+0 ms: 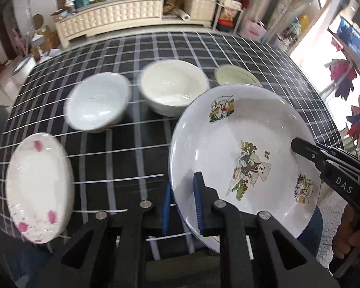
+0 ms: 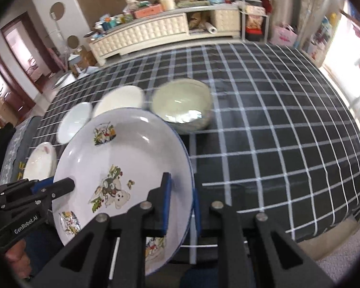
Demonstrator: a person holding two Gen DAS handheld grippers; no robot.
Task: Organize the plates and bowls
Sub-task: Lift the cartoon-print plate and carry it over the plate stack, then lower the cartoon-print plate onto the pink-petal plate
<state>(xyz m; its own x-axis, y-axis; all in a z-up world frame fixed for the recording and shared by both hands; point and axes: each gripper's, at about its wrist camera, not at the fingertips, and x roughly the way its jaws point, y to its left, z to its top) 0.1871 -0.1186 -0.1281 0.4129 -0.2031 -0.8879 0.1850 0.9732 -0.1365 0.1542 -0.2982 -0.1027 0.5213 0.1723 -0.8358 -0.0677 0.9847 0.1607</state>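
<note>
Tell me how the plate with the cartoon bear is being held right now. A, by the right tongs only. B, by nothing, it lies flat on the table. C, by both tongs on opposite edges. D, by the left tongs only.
C: the left tongs pinch one edge of the bear plate and the right tongs pinch the opposite edge, holding it tilted above the checked tablecloth.

The left gripper (image 1: 183, 206), low in the frame's centre, pinches the rim of the cartoon-printed plate (image 1: 247, 129) between its blue pads, while the right gripper (image 2: 181, 210) appears clamped on the opposite rim, a hand (image 1: 350, 235) gripping its handle at lower right.
</note>
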